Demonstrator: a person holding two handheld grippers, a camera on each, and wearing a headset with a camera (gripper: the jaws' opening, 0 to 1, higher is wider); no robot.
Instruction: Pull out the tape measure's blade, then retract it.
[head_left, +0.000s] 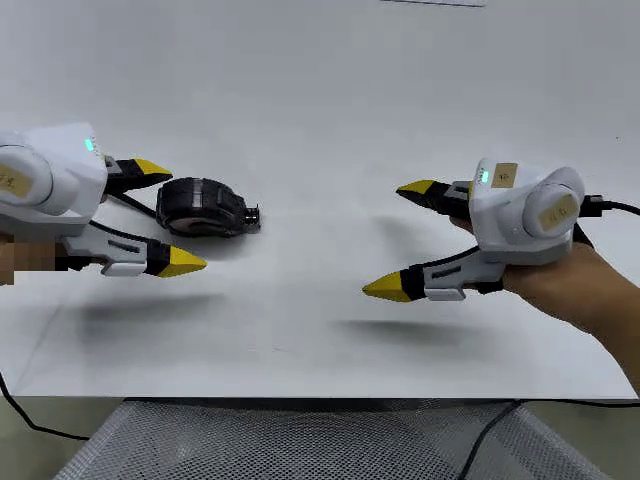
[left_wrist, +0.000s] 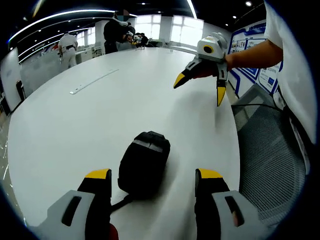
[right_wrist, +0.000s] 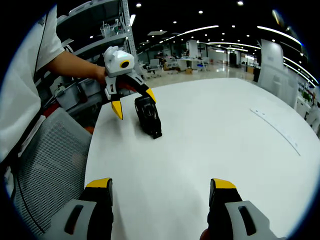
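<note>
On white table (head_left: 330, 120), tape measure (head_left: 205, 207); mesh chair (head_left: 300, 440) beside

No legible text — stickers (head_left: 505, 174) blurred

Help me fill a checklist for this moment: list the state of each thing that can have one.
Tape measure: lying on the table, blade in, end hook at the case, not gripped.
Left gripper: open, jaws either side of the tape measure, not closed on it.
Right gripper: open, empty, off to the side above the table.
</note>
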